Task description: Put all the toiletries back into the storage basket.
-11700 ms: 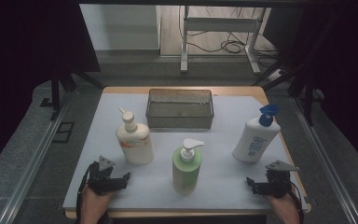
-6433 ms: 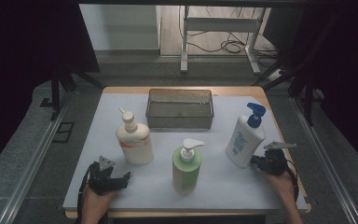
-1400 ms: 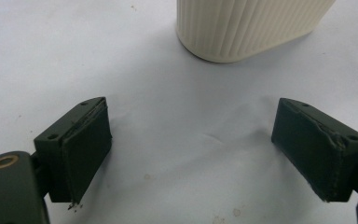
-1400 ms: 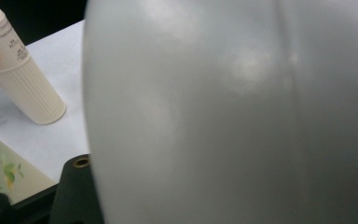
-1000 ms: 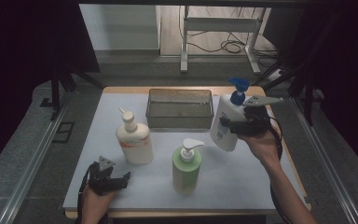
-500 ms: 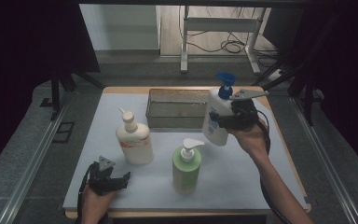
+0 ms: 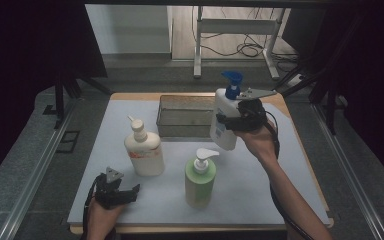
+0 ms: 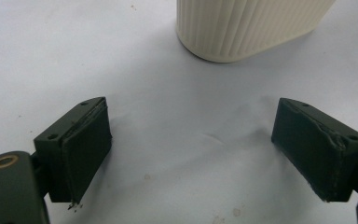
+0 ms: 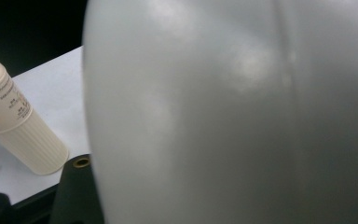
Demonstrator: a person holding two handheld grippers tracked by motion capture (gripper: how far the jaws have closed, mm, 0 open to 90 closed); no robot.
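White bottle [image 7: 225, 120] clamped in right tongs [image 7: 230, 121], aloft beside wire basket [image 7: 186, 116]. Keep upright, clear the rim, lower gently inside. Left tongs [image 8: 196, 154] agape, empty, on tabletop [image 7: 260, 195].

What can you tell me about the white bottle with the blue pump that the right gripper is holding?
The white bottle looks like smooth plastic, with a blue pump head on top and a blue label on its side. The right gripper is shut on its body, and the bottle is lifted off the table, tilted slightly, at the right end of the wire basket, overlapping it. In the right gripper view its pale, glossy wall is very close to the camera. Nothing else appears to touch it.
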